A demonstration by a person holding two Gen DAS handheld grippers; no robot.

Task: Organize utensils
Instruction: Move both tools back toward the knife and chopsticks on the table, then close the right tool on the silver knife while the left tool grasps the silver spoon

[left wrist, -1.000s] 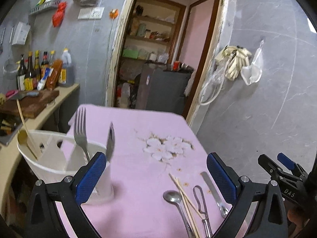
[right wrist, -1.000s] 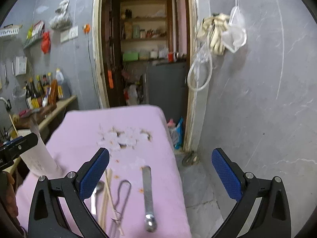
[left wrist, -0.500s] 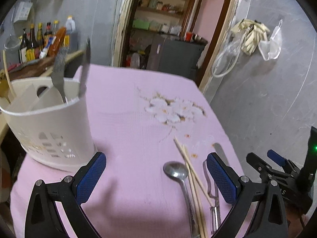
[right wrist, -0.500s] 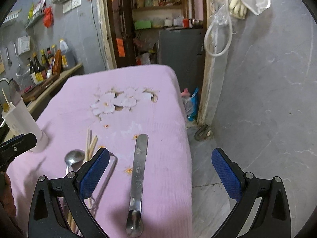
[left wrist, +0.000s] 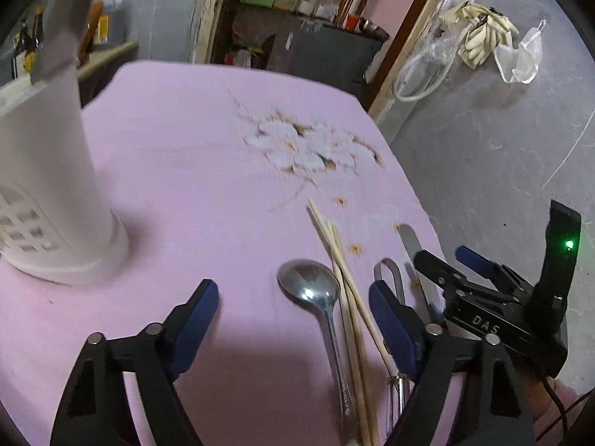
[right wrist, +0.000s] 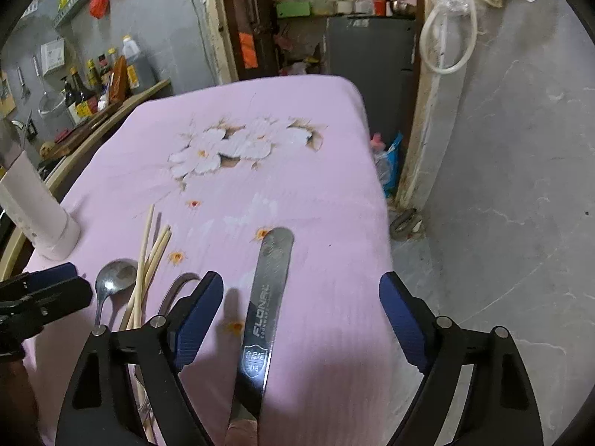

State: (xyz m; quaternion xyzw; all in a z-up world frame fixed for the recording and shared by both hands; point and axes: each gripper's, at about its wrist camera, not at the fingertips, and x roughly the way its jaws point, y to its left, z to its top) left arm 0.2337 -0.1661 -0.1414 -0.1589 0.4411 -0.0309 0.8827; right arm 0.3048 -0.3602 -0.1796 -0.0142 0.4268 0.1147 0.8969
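On the pink tablecloth [left wrist: 193, 171] lie a metal spoon [left wrist: 316, 297], wooden chopsticks [left wrist: 342, 275], metal tongs [left wrist: 390, 278] and a steel knife [right wrist: 266, 308]. A white utensil holder [left wrist: 48, 186] stands at the left. My left gripper [left wrist: 293, 319] is open, low over the cloth, with the spoon and chopsticks between its fingers. My right gripper [right wrist: 301, 312] is open, with the knife between its fingers. The spoon [right wrist: 111, 278], chopsticks [right wrist: 148, 260] and holder [right wrist: 33, 208] also show in the right wrist view.
The table's right edge [right wrist: 379, 200] drops to a grey floor beside a grey wall. A counter with bottles [right wrist: 96, 81] stands left of the table. A doorway with shelves [right wrist: 327, 3] lies behind the table.
Both grippers have dropped lower and closer to the utensils. The holder has slid to the left edge of the left view. The knife now lies between the right gripper's fingers.
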